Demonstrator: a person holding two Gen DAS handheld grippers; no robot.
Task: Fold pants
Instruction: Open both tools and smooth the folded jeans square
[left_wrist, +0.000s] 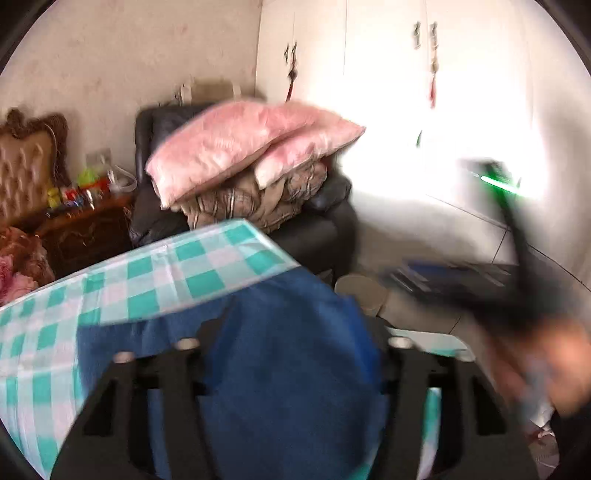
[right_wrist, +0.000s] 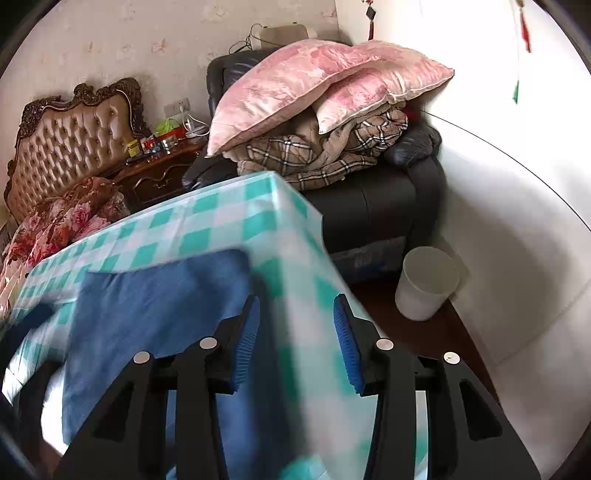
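The blue pants (right_wrist: 155, 314) lie folded on the desk (right_wrist: 207, 225) under a teal-and-white checked cloth, near its right edge. The right gripper (right_wrist: 297, 339) hovers beside them with fingers (right_wrist: 245, 343) apart and empty — the left gripper (left_wrist: 295, 354) is over the blue fabric, its fingers spread wide. Behind the desk a dark armchair (right_wrist: 373, 206) carries two pink pillows (right_wrist: 295, 85) on one plaid blanket (right_wrist: 314, 155); one white bin (right_wrist: 428, 284) stands on the floor — a tufted headboard (right_wrist: 74, 136) and a wooden nightstand (right_wrist: 162, 173) lie left.

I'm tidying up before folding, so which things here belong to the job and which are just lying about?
Job: blue pants; checked tablecloth; right hand-held gripper, open; left hand-held gripper.
Lying about: pink pillows; plaid blanket; black armchair; white bin; tufted headboard.
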